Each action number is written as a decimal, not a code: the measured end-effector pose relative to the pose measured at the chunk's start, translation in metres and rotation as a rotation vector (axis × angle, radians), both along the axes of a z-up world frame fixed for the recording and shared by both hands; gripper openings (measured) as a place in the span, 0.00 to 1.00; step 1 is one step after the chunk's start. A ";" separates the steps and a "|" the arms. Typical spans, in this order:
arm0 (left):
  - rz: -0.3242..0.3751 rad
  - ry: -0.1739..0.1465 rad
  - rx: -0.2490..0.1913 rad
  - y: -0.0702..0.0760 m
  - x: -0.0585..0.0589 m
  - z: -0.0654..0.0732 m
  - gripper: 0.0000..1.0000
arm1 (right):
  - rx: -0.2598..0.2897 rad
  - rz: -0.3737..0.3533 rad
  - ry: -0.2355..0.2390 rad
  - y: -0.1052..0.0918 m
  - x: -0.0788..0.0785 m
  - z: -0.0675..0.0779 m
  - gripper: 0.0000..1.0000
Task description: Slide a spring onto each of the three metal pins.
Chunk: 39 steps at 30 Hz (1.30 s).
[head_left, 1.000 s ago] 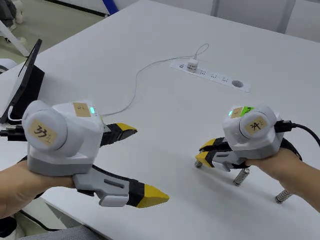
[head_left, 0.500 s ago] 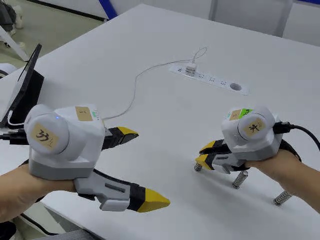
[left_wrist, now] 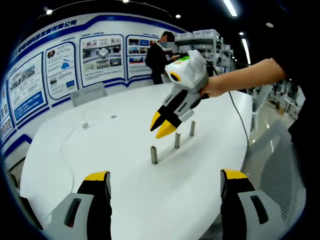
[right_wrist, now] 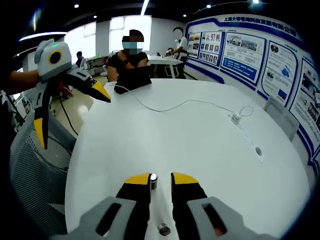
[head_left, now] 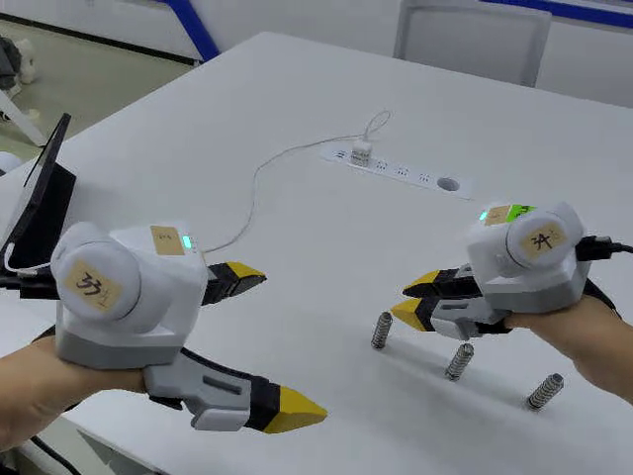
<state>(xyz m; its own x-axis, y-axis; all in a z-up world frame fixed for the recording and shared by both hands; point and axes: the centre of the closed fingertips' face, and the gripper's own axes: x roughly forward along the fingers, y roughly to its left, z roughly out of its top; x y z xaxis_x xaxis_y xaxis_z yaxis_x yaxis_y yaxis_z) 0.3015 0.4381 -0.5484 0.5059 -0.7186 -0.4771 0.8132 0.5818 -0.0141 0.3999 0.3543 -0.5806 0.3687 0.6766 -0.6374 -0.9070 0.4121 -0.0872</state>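
The left gripper [head_left: 274, 341] hangs over the near edge of the table [head_left: 326, 198], jaws spread wide and empty. The right gripper [head_left: 410, 300] hovers just above a row of three springs [head_left: 458, 361], which stand upright on the table (each apparently seated over a pin). Its jaws leave a narrow gap and hold nothing; in the right gripper view the end spring [right_wrist: 153, 180] shows between them.

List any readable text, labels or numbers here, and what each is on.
"33": handwritten, round sticker on the left tool.
"34", probably: handwritten, matching sticker on the right tool.
Tan labels on top of both tools: too blurred to read.
Wall posters: Chinese headings and print, too small to read.
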 end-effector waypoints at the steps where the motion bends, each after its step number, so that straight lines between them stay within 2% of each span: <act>1: 0.003 -0.004 -0.013 -0.001 0.001 0.002 0.93 | 0.002 -0.001 -0.003 -0.002 0.000 0.002 0.16; 3: 0.013 -0.012 -0.023 -0.001 0.003 0.007 0.94 | 0.015 -0.011 -0.010 -0.008 -0.001 0.009 0.17; 6: 0.017 -0.034 0.006 -0.001 0.007 0.011 0.94 | 0.032 -0.014 -0.020 -0.019 -0.004 0.017 0.19; 9: 0.018 -0.055 0.011 -0.001 0.011 0.019 0.94 | 0.061 -0.029 -0.021 -0.032 -0.008 0.026 0.20; 13: 0.023 -0.073 0.020 -0.003 0.016 0.026 0.94 | 0.096 -0.085 -0.025 -0.057 -0.010 0.036 0.21; 17: 0.006 -0.086 0.031 -0.009 0.018 0.033 0.94 | 0.166 -0.145 0.002 -0.079 -0.016 0.049 0.23; 20: -0.009 -0.101 0.058 -0.012 0.021 0.036 0.95 | 0.170 -0.164 -0.010 -0.096 -0.022 0.055 0.24; 23: -0.012 -0.094 0.062 -0.015 0.023 0.038 0.95 | 0.170 -0.180 -0.015 -0.109 -0.029 0.058 0.26; 25: 0.000 -0.103 0.035 -0.018 0.025 0.045 0.95 | 0.181 -0.193 -0.009 -0.118 -0.035 0.060 0.27; 27: 0.001 -0.106 0.027 -0.020 0.026 0.047 0.96 | 0.196 -0.203 -0.006 -0.125 -0.042 0.063 0.27; 39: 0.004 -0.087 0.032 -0.021 0.028 0.044 1.00 | 0.218 -0.257 -0.021 -0.163 -0.074 0.065 0.33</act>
<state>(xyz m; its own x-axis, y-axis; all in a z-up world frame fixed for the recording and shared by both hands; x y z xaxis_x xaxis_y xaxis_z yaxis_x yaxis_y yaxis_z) 0.3290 0.4168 -0.5046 0.5495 -0.7016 -0.4537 0.8082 0.5841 0.0755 0.3258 0.1908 -0.5160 0.5564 0.6793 -0.4784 -0.7699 0.6381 0.0106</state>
